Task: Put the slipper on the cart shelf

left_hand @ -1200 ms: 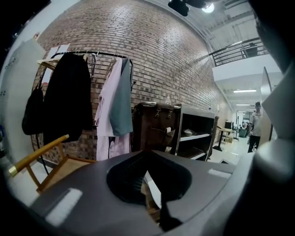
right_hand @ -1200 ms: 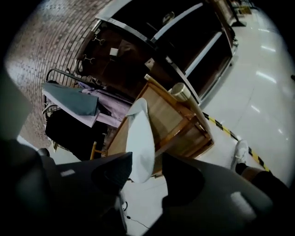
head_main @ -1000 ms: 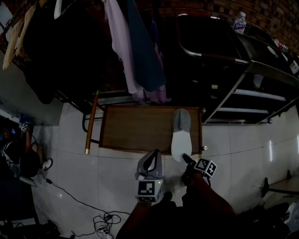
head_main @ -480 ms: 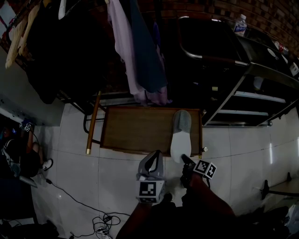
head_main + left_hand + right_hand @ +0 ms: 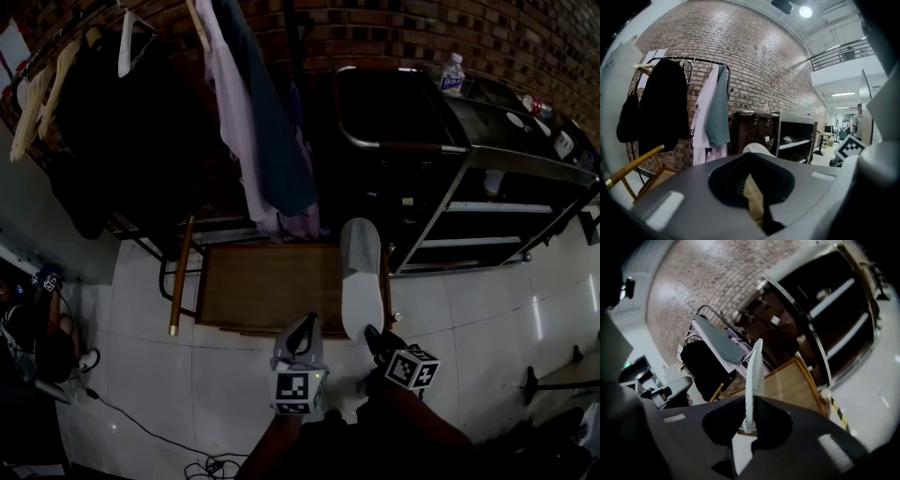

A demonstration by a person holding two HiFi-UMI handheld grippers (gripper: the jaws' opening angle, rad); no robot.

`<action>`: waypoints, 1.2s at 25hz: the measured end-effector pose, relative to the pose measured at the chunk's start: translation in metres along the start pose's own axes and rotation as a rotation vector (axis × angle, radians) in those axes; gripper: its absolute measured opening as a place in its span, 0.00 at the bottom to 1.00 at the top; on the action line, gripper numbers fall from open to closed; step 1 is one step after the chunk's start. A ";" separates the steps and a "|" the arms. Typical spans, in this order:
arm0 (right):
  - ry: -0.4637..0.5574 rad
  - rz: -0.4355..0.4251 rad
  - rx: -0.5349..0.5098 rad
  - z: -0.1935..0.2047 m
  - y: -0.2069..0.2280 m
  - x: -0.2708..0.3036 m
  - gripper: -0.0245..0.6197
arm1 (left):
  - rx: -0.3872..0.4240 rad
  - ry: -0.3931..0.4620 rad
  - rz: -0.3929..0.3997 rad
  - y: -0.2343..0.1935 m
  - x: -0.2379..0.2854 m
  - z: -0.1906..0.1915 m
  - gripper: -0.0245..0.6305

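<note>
Grey-white slipper [image 5: 360, 277] in air over right end of wooden cart shelf [image 5: 262, 286], seemingly clear of it. Right gripper [image 5: 373, 336] clamped on thin heel edge. Slipper likely light, soft, toe end prone to droop; hold nearer mid-sole steadier. Left gripper [image 5: 300, 330]: jaws nearly together, nothing between. Black rack [image 5: 487, 164] beside cart: bottle [image 5: 452, 73] on top, small pale item on one shelf

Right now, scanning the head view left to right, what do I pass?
black coat → pink shirt → slipper → bottle
</note>
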State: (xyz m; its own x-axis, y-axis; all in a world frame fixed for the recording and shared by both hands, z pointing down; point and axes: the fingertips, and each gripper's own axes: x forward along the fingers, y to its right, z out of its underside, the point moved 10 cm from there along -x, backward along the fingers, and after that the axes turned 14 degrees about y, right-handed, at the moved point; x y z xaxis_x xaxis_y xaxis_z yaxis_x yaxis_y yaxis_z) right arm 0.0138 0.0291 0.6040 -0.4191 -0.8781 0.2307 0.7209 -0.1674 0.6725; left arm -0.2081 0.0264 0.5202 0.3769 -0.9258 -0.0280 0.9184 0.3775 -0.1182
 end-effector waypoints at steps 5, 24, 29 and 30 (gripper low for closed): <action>0.168 -0.057 -0.227 -0.043 -0.039 -0.016 0.10 | -0.008 0.023 0.028 0.002 0.007 -0.012 0.06; 0.532 -0.073 -0.635 -0.107 -0.100 -0.044 0.10 | 0.059 0.187 0.061 0.014 0.025 -0.057 0.06; 0.551 -0.072 -0.616 -0.109 -0.101 -0.049 0.10 | 0.079 0.170 0.096 0.023 0.026 -0.060 0.06; 0.553 -0.072 -0.619 -0.109 -0.101 -0.050 0.10 | 0.081 0.169 0.104 0.024 0.026 -0.060 0.06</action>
State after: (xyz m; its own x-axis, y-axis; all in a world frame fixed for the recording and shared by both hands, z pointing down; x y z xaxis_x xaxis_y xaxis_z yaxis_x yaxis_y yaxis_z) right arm 0.0220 0.0411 0.4477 -0.2609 -0.9221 -0.2856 0.9434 -0.3063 0.1271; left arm -0.1837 0.0102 0.4575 0.4512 -0.8690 -0.2029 0.8847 0.4654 -0.0258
